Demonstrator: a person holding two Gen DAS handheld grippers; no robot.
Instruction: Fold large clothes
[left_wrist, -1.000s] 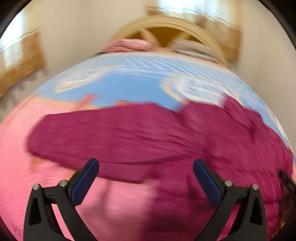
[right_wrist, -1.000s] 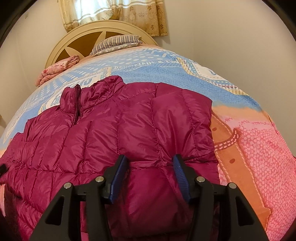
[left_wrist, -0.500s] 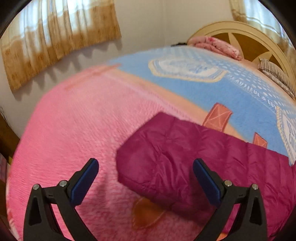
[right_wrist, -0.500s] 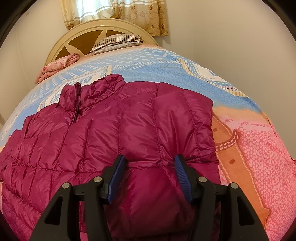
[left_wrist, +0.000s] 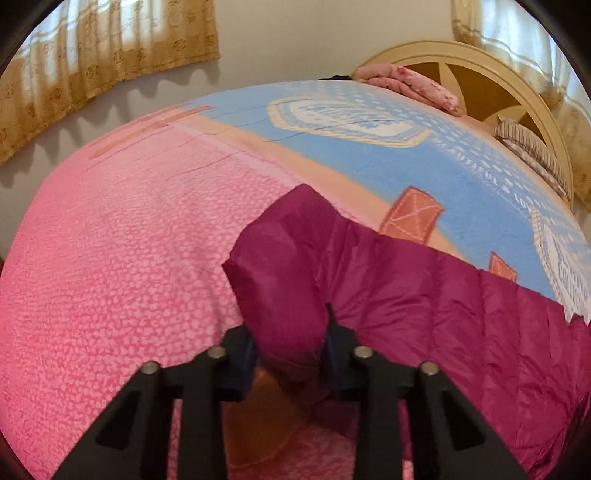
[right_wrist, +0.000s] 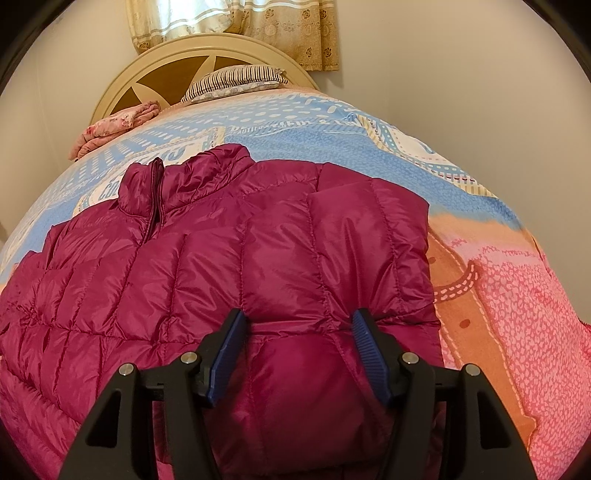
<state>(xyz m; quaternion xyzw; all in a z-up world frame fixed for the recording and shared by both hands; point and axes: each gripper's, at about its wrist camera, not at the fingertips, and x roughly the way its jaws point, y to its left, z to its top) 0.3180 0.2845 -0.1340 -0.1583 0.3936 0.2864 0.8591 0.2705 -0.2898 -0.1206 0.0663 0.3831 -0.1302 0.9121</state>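
Note:
A magenta quilted puffer jacket (right_wrist: 229, 266) lies front up on the bed, collar toward the headboard, with its right sleeve folded over the body. In the left wrist view the other sleeve (left_wrist: 369, 273) stretches out to the left over the pink blanket. My left gripper (left_wrist: 290, 343) is shut on the cuff end of that sleeve, which bunches up between the pads. My right gripper (right_wrist: 297, 354) is open, its blue pads (right_wrist: 369, 354) resting on the folded sleeve near the jacket's lower right part.
The bed is covered by a pink and blue blanket (left_wrist: 122, 236). A cream headboard (right_wrist: 155, 70), a striped pillow (right_wrist: 236, 79) and a folded pink floral quilt (right_wrist: 118, 123) are at the far end. Walls and curtains (left_wrist: 92, 55) surround the bed.
My left gripper swung left to the outstretched sleeve's end and closed on its cuff, lifting it slightly. My right gripper stayed open on the folded sleeve, hardly moving.

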